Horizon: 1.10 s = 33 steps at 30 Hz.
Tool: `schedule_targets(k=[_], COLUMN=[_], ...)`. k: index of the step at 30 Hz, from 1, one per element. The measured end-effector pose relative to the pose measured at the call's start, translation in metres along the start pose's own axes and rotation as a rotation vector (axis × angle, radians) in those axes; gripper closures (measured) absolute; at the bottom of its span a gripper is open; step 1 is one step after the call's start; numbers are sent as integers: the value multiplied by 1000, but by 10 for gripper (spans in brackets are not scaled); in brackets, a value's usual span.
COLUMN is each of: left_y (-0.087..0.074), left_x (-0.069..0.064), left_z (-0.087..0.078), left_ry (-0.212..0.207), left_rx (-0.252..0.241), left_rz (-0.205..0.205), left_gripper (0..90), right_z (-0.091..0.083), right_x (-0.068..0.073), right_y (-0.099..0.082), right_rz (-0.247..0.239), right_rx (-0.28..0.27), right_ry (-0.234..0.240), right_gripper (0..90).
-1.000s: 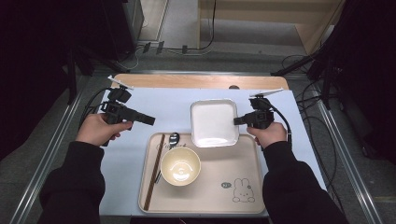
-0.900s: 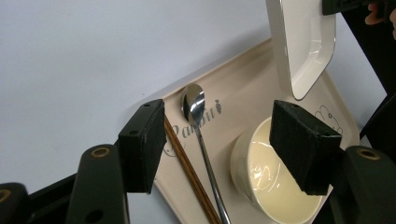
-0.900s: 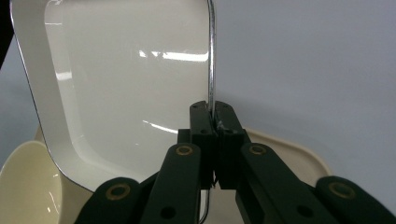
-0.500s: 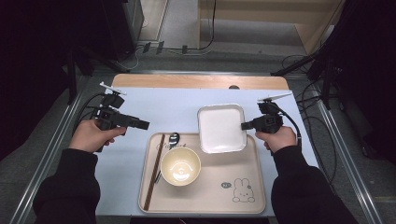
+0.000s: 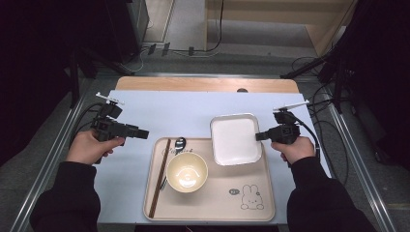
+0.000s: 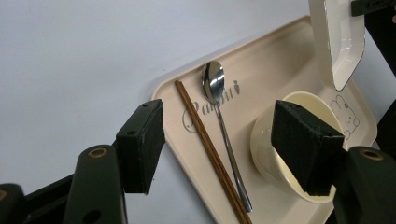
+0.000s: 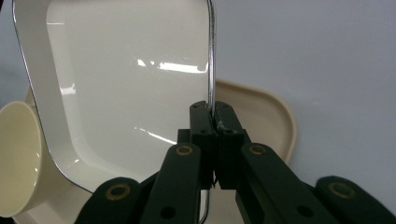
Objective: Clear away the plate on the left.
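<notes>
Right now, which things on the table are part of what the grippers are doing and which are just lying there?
In the job:
- white square dish, rim clamped in the right gripper
- beige tray, which the dish hangs over

Lying about:
- cream bowl
- spoon
- chopsticks
- left gripper, jaws open, nothing between them

Bright table, dark surroundings, slight glare

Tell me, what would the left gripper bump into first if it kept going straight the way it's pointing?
Probably the tray's left rim, then the chopsticks and spoon lying on it. The left gripper, open and empty, points right toward them; its height is hard to judge.
</notes>
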<state>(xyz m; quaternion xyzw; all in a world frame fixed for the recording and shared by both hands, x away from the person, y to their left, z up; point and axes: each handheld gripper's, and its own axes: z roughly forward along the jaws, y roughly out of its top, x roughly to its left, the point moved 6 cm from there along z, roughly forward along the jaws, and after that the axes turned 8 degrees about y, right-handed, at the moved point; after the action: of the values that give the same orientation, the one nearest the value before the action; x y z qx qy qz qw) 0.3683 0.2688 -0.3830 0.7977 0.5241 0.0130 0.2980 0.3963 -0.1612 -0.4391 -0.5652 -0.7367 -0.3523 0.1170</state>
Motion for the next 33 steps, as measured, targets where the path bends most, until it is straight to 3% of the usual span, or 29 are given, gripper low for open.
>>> schedule_targets(k=[6,12,33], left_y=[-8,-14,-38], left_x=[2,8,9], left_z=[-2,-4,11], left_ry=[-1,17,1], left_rx=[-4,-17,-15], left_rz=[9,-17,-19], left_gripper=[354,353,354], right_z=[3,6,24], right_x=[0,-1,-11], right_y=[-9,-16,-50], right_rz=[-7,-1,13], right_rx=[24,30,99], right_ry=[3,8,26], right_gripper=[892,892,888])
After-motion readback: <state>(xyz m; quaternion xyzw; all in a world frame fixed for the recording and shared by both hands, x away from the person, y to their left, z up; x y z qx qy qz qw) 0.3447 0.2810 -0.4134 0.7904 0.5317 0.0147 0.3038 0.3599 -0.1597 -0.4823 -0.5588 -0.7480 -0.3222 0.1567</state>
